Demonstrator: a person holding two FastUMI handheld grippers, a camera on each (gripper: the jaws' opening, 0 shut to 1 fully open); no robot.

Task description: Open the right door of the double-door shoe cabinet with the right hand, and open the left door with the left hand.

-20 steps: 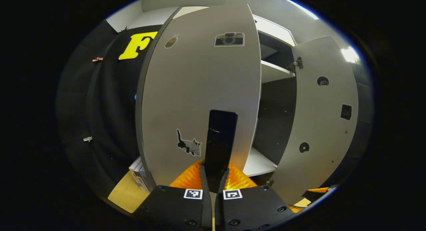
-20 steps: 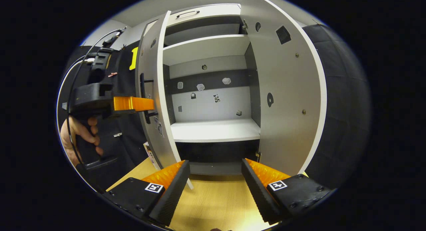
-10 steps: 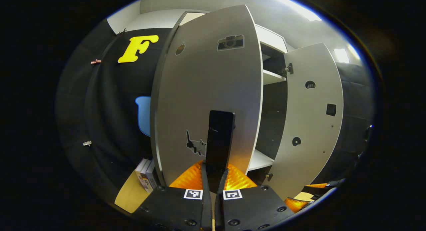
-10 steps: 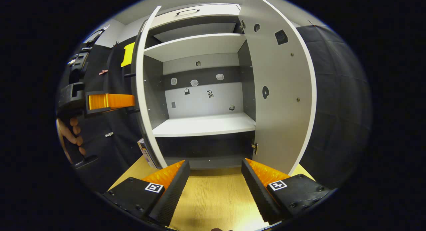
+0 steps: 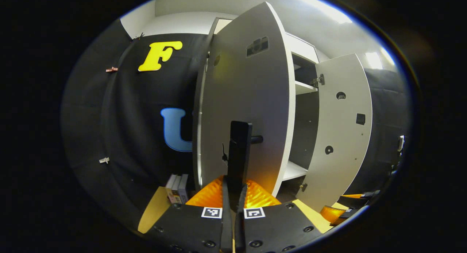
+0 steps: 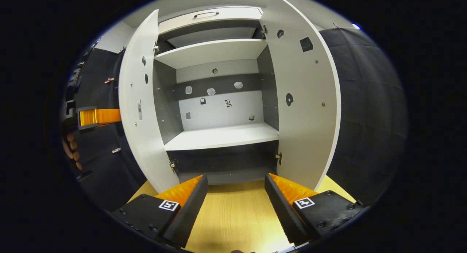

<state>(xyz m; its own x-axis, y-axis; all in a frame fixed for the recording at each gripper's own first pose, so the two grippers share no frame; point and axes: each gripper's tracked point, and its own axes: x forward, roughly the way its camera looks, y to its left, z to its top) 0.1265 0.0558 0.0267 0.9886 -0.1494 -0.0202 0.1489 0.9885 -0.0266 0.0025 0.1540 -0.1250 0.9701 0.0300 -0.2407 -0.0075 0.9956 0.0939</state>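
The white shoe cabinet [image 6: 219, 52] stands with both doors wide open. In the left gripper view, my left gripper [image 5: 233, 190] is shut on the black bar handle [image 5: 239, 151] of the left door [image 5: 251, 100], which is seen almost edge-on. The right door [image 5: 343, 129] hangs open beyond it. In the right gripper view, my right gripper [image 6: 236, 194] is open and holds nothing, low in front of the cabinet. From there the left door [image 6: 140, 111] and right door [image 6: 303, 100] frame the inner shelf [image 6: 222, 136]. The left gripper [image 6: 96, 116] sits behind the left door, held by a hand [image 6: 69, 151].
The cabinet stands on a wooden surface [image 6: 233, 216]. A few books [image 5: 177, 187] lean against the black cloth wall, left of the left door. Small stickers dot the cabinet's back panel [image 6: 219, 111]. The right gripper [image 5: 343, 209] appears low at the right of the left gripper view.
The left door has swung farther open, drawn by my left gripper on its handle. The cabinet's inside is now fully exposed. My right gripper has stayed open in place.
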